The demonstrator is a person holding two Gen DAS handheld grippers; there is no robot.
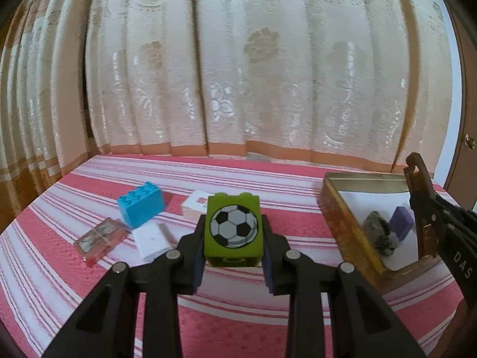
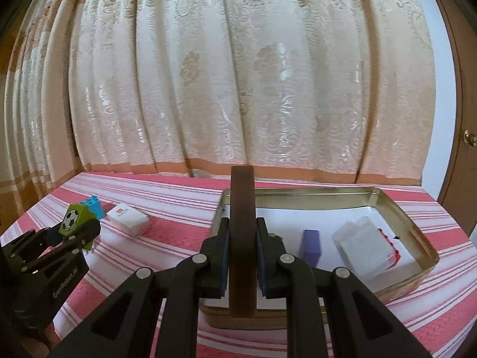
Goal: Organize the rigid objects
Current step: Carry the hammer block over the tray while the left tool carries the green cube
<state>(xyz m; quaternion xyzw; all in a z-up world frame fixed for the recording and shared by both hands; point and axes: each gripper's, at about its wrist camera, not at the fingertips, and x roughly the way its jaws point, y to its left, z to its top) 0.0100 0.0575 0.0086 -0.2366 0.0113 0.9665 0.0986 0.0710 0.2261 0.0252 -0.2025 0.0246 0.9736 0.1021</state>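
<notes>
The left gripper (image 1: pixel 232 238) is clamped on a green brick (image 1: pixel 233 229) with a football print, held upright and clear of the striped cloth (image 1: pixel 238 313). The right gripper (image 2: pixel 242 250) is clamped on a flat brown piece (image 2: pixel 242 238), held on edge above the near rim of the tin (image 2: pixel 417 229). What that brown piece is cannot be told; it looks like a slab or strap.

The step in hand appears to be carrying both pieces into the tin. Whether the surface under the cloth is a table or a bed cannot be told.

Procedure, as judged from the layout:

1. Keep both grips firm until each piece is over the white floor of the tin.
2. Bring the brown piece in first. It is already at the rim.
3. Place it in the bare near-left area, away from the purple block (image 2: pixel 311 246) and the white box (image 2: pixel 365 249).
4. Lay it flat. On edge it would likely tip.
5. Lift the brick over the rim, not into it.
6. Avoid the dark lump (image 1: pixel 380 234) beside the purple block.
7. Keep the two grippers apart. They stand near each other at the tin.

Farther off on the cloth lie a white block (image 1: pixel 150 240), a clear case (image 1: pixel 100 238), a blue brick (image 1: pixel 141 207) and a white cube (image 2: pixel 128 219), not yet collected. The curtain (image 1: pixel 238 59) hangs behind.
</notes>
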